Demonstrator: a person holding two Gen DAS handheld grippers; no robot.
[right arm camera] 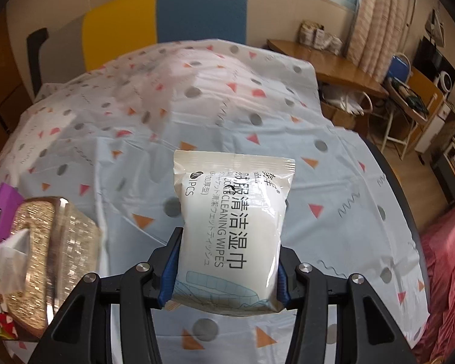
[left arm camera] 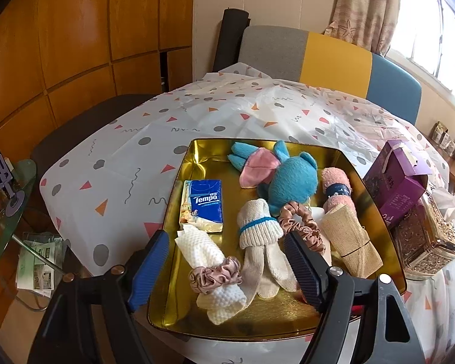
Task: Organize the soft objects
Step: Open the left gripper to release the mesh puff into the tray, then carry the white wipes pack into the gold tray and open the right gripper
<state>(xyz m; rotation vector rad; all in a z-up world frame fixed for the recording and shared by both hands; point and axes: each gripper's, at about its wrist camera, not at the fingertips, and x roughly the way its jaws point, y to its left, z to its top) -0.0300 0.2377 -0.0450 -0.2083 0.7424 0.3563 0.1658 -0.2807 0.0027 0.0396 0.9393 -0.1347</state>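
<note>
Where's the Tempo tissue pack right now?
In the left wrist view, the Tempo tissue pack lies at the gold tray's left side, just behind the rolled white cloth.

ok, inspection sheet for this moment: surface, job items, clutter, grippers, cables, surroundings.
Surface: patterned tablecloth covers the table, creased.
Job's things: gold tray holds a Tempo tissue pack, blue plush, rolled white cloth with a scrunchie around it, knit gloves, second scrunchie, pink towel roll, tan cloth roll. Wipes pack is off the tray.
Clutter: purple box on a glittery tissue box, right of the tray.
Grippers: left gripper open over the tray, nothing held; right gripper shut on the wipes pack.
Cables: nothing seen.
Surroundings: tri-colour chair, curtains, window.
</note>
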